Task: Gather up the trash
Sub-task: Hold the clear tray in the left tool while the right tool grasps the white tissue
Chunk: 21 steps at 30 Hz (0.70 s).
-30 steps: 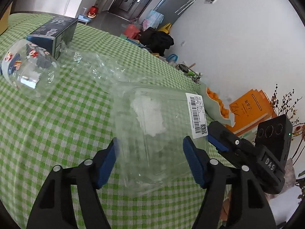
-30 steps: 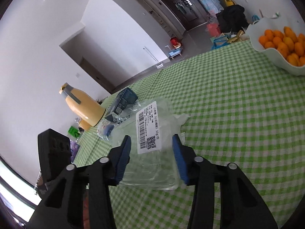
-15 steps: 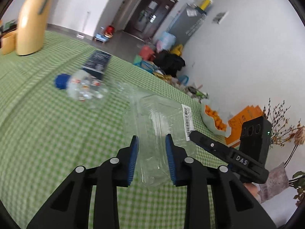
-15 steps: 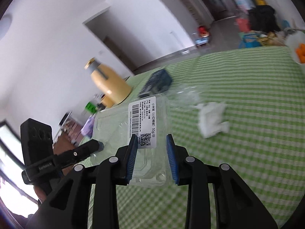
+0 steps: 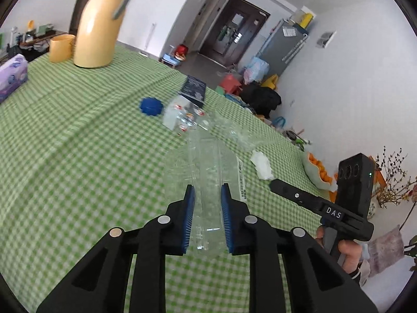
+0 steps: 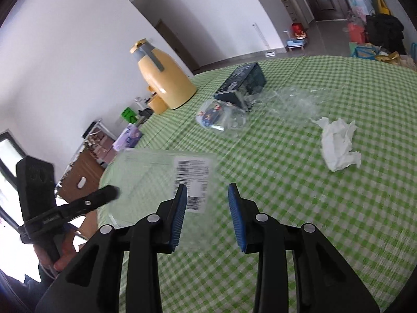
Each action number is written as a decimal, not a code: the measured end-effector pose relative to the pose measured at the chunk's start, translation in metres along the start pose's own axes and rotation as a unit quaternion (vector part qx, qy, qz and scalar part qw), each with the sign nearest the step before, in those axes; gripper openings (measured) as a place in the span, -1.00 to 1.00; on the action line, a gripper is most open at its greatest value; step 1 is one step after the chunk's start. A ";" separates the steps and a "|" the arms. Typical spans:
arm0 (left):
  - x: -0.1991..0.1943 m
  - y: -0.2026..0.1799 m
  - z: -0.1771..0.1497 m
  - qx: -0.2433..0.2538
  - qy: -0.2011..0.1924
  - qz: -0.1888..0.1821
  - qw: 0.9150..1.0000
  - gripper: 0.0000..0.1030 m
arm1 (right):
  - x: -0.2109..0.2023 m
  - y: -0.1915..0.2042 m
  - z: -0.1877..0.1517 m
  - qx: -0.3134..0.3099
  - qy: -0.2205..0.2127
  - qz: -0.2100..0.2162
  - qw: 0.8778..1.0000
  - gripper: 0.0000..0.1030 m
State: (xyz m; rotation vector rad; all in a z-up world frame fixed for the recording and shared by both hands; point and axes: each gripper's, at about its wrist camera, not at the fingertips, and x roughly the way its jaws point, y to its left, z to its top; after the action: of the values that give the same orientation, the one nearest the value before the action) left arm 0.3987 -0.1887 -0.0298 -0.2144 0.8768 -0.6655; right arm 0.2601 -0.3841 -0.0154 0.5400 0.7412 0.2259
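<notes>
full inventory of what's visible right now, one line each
clear clamshell box: 1, transparent with barcode label, between left pads
tissue: 1, white, crumpled on cloth
plastic wrap: 1, clear, beside dark box
dark box: 1, dark blue, far side
crushed bottle: 1, clear
bottle cap: 1, blue
thermos: 1, yellow
cup: 1, yellow
tissue pack: 1, purple, table edge
fruit bowl: 1, oranges inside
tablecloth: 1, green check
left gripper: shut on clamshell, jaws just closing
right gripper: open
</notes>
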 end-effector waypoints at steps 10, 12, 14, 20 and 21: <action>-0.034 0.027 -0.003 -0.018 -0.024 0.014 0.999 -0.67 | -0.038 -0.026 0.015 0.003 -0.074 -0.187 0.980 0.01; -0.043 0.028 0.001 -0.009 -0.032 0.018 0.999 -0.67 | -0.045 -0.041 0.021 0.024 -0.081 -0.236 0.968 0.14; -0.052 0.034 0.005 -0.010 -0.042 0.016 0.999 -0.67 | -0.038 -0.054 0.033 0.027 -0.060 -0.262 0.963 0.21; -0.074 0.054 0.013 -0.018 -0.063 0.012 0.998 -0.67 | 0.008 -0.081 0.063 0.073 -0.026 -0.228 0.971 0.22; -0.078 0.057 0.014 -0.021 -0.068 0.015 0.997 -0.67 | 0.021 -0.082 0.065 0.067 -0.009 -0.243 0.968 0.22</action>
State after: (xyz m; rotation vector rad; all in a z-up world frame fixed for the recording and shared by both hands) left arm 0.3994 -0.0972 0.0039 -0.2805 0.7622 -0.5984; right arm 0.3212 -0.4697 -0.0321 0.4715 0.8519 -0.2877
